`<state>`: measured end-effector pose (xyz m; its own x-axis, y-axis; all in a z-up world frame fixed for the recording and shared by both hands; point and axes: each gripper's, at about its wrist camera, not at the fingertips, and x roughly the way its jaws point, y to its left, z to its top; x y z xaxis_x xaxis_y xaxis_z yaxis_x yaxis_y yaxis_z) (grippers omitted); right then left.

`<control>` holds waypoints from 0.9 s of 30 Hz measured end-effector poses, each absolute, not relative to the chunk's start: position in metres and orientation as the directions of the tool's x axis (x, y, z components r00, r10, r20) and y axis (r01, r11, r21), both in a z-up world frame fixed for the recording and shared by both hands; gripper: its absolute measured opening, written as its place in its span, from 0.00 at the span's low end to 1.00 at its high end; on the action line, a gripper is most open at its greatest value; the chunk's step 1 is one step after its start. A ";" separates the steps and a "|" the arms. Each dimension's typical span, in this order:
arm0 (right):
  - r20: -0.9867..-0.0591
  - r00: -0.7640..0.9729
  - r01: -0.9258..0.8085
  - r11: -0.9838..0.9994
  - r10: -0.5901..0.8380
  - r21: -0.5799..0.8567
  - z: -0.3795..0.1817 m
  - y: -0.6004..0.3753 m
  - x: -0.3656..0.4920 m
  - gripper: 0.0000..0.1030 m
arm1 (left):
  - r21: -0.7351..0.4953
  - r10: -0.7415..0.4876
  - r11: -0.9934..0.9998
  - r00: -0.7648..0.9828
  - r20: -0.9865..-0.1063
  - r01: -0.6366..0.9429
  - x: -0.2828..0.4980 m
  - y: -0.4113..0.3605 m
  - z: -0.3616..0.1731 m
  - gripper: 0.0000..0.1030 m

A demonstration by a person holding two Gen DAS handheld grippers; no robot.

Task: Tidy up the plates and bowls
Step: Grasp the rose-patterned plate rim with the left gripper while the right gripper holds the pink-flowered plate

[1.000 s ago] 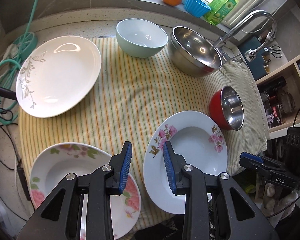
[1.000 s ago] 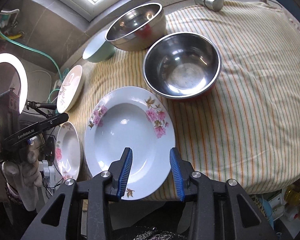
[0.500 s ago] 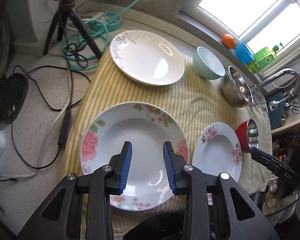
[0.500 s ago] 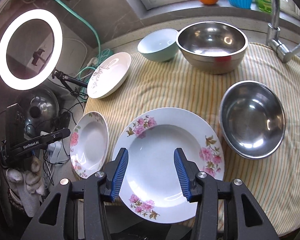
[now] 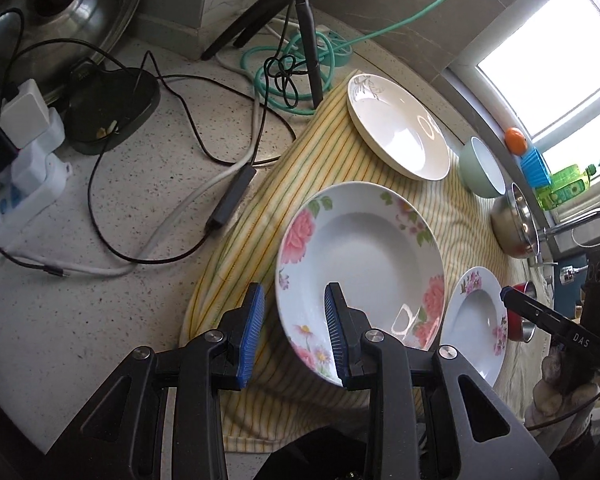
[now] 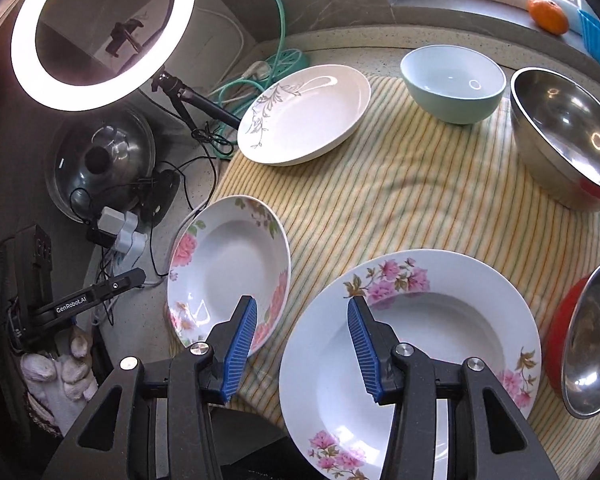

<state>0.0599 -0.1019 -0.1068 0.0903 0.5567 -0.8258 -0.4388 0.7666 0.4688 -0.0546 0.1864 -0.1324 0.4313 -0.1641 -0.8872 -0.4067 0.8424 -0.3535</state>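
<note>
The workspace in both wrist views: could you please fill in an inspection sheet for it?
Surface: striped cloth over a speckled counter.
Job's things: rose plate, pink-flower plate, white leaf-print plate, green bowl, large steel bowl, red-sided steel bowl; none stacked.
Clutter: orange, blue cup, green bottle on the sill.
Grippers: left gripper open, straddling the rose plate's near rim; right gripper open, at the pink-flower plate's edge.
Cables: black and white leads, teal hose, power strip.
Surroundings: ring light, pot lid, faucet.
</note>
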 end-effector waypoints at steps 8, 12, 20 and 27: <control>-0.839 0.072 -0.439 0.773 0.539 0.458 -0.124 -0.075 0.069 0.31 | -0.377 -0.180 0.817 0.429 -0.885 -0.435 -0.057 0.190 -0.145 0.28; -0.852 0.065 -0.454 0.776 0.520 0.438 -0.131 -0.063 0.071 0.28 | -0.372 -0.180 0.824 0.425 -0.887 -0.427 -0.053 0.189 -0.149 0.28; -0.865 0.044 -0.420 0.795 0.500 0.438 -0.148 -0.047 0.079 0.24 | -0.361 -0.189 0.835 0.399 -0.897 -0.416 -0.044 0.191 -0.160 0.27; -0.873 0.013 -0.396 0.804 0.488 0.444 -0.162 -0.042 0.083 0.18 | -0.356 -0.212 0.852 0.368 -0.905 -0.384 -0.038 0.186 -0.166 0.18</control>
